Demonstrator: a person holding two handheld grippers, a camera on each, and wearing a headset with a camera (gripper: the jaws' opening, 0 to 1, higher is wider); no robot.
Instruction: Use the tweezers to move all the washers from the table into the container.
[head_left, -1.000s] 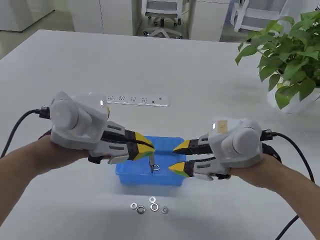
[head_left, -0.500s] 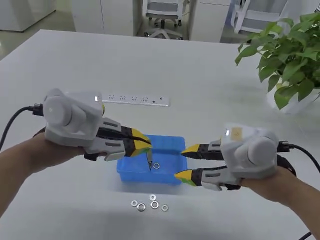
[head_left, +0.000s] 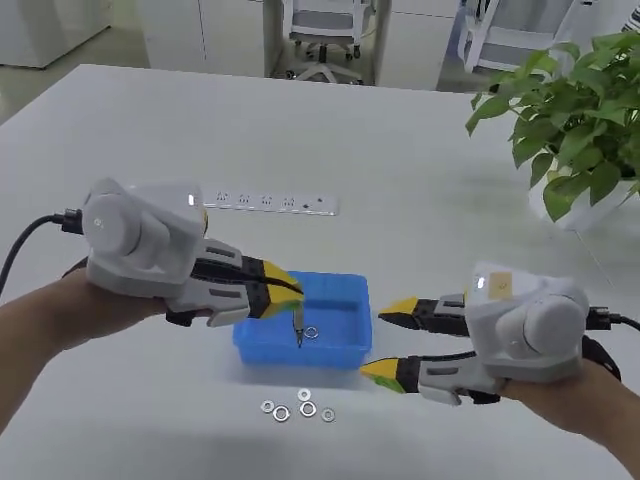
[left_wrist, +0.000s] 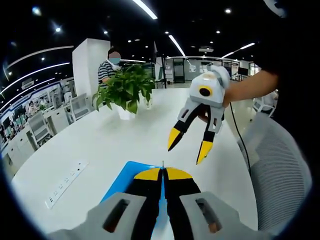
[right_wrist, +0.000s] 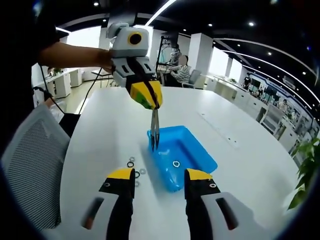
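Observation:
My left gripper (head_left: 290, 287) is shut on a pair of slim metal tweezers (head_left: 298, 328), whose tips point down into the blue container (head_left: 340, 295). One washer (head_left: 312, 332) lies inside the container, just right of the tweezer tips. Several washers (head_left: 297, 408) lie on the white table in front of the container. To the container's right, my right gripper (head_left: 388, 341) stands open and holds nothing. In the right gripper view, its open jaws (right_wrist: 160, 176) face the tweezers (right_wrist: 154, 127), the container (right_wrist: 192, 150) and the loose washers (right_wrist: 134, 172).
A white power strip (head_left: 270, 201) lies behind the container. At the table's far right stands a potted plant (head_left: 580, 120). Office chairs (head_left: 325, 25) stand beyond the far edge. A grey mesh chair (right_wrist: 35, 155) is close on the near side.
My right gripper has drawn back to the right and toward me, away from the container, still open. The left gripper has kept the tweezers over the container, shifting slightly left.

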